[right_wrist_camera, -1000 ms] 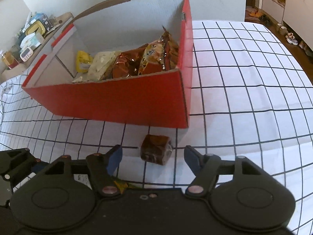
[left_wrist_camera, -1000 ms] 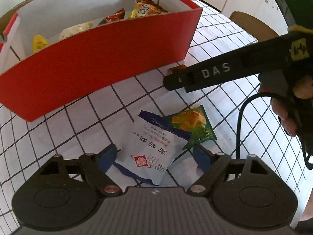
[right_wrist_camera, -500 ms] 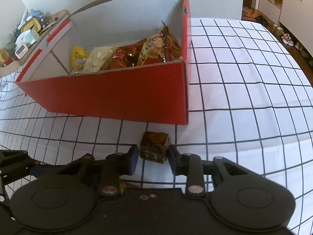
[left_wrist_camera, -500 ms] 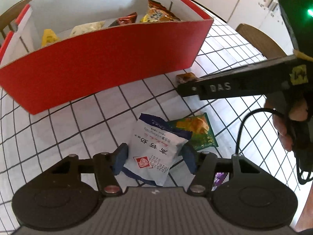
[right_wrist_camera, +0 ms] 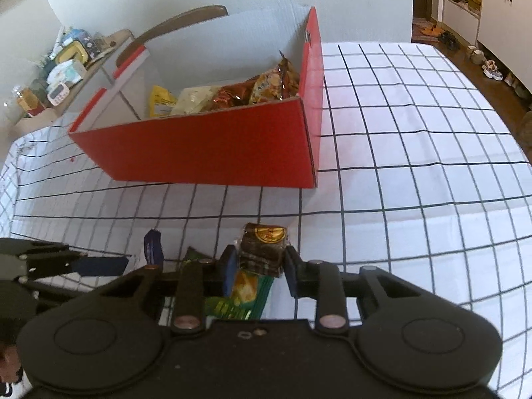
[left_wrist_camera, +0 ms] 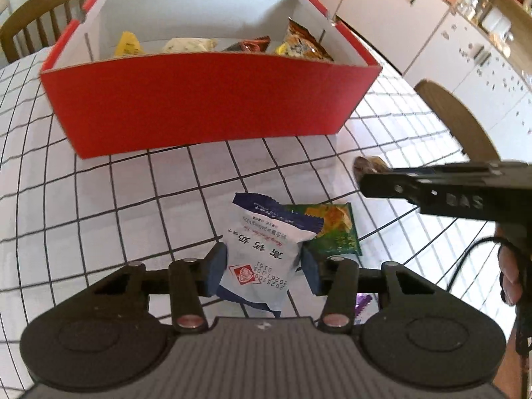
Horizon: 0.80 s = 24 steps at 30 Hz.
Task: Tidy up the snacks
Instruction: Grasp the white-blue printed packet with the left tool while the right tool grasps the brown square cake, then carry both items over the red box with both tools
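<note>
A red cardboard box (left_wrist_camera: pixel 206 106) with white inner walls stands on the checked tablecloth and holds several snack packets (left_wrist_camera: pixel 299 43). My left gripper (left_wrist_camera: pixel 262 266) is shut on a white and blue packet (left_wrist_camera: pixel 266 249), lifted off the cloth in front of the box. A green packet (left_wrist_camera: pixel 335 229) lies flat on the cloth just to its right. My right gripper (right_wrist_camera: pixel 257 267) is shut on a small brown wrapped snack (right_wrist_camera: pixel 264 247) and holds it above the cloth, before the box (right_wrist_camera: pixel 212 149). The green packet (right_wrist_camera: pixel 239 296) shows below it.
The checked tablecloth (right_wrist_camera: pixel 415 166) stretches right of the box. Wooden chairs (left_wrist_camera: pixel 455 119) stand at the table's edges. A purple wrapper (left_wrist_camera: pixel 362 302) peeks out under my left gripper. A cluttered side shelf (right_wrist_camera: pixel 63 73) stands far left, and white cabinets (left_wrist_camera: pixel 415 16) lie behind.
Both grippers closed: the left on the white and blue packet, the right on the brown snack. Both have risen off the cloth with their packets.
</note>
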{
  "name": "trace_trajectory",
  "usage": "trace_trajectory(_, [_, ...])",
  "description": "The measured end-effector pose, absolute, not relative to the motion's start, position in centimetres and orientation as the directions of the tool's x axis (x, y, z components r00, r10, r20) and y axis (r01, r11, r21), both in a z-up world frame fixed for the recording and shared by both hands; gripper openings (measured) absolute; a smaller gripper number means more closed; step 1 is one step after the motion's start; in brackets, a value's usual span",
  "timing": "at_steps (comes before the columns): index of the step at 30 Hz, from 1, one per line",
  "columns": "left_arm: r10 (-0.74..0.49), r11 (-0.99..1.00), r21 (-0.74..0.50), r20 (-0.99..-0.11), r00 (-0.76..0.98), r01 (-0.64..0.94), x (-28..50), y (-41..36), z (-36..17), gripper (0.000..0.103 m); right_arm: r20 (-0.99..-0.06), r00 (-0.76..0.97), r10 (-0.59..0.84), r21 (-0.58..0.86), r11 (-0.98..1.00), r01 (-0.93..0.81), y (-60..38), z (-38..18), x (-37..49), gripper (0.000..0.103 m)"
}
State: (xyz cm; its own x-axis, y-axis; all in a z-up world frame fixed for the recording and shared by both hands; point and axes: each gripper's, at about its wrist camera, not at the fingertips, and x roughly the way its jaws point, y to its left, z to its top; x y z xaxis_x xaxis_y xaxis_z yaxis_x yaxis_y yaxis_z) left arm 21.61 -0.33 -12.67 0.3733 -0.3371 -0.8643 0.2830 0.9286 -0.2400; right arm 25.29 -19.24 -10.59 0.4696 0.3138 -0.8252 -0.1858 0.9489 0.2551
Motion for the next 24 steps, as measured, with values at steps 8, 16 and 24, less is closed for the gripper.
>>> trace_trajectory(8, [-0.354, 0.935, -0.296, -0.836, 0.42, 0.198, 21.3, 2.2, -11.1, 0.039, -0.79, 0.507, 0.344, 0.255, 0.937, -0.238, -19.5, -7.1, 23.4, 0.029])
trace_trajectory(16, [-0.402, 0.913, -0.379, -0.777, 0.484, 0.149, 21.3, 4.7, -7.3, 0.023, -0.764, 0.531, 0.367, 0.246, 0.926, -0.286, -18.9, -4.2, 23.7, 0.029])
trace_trajectory(24, [-0.361, 0.933, -0.299, -0.777, 0.515, 0.202, 22.2, 4.1, -5.0, 0.023, -0.735, 0.559, 0.384, 0.238, 0.918, -0.317, -18.1, -2.2, 25.4, 0.029])
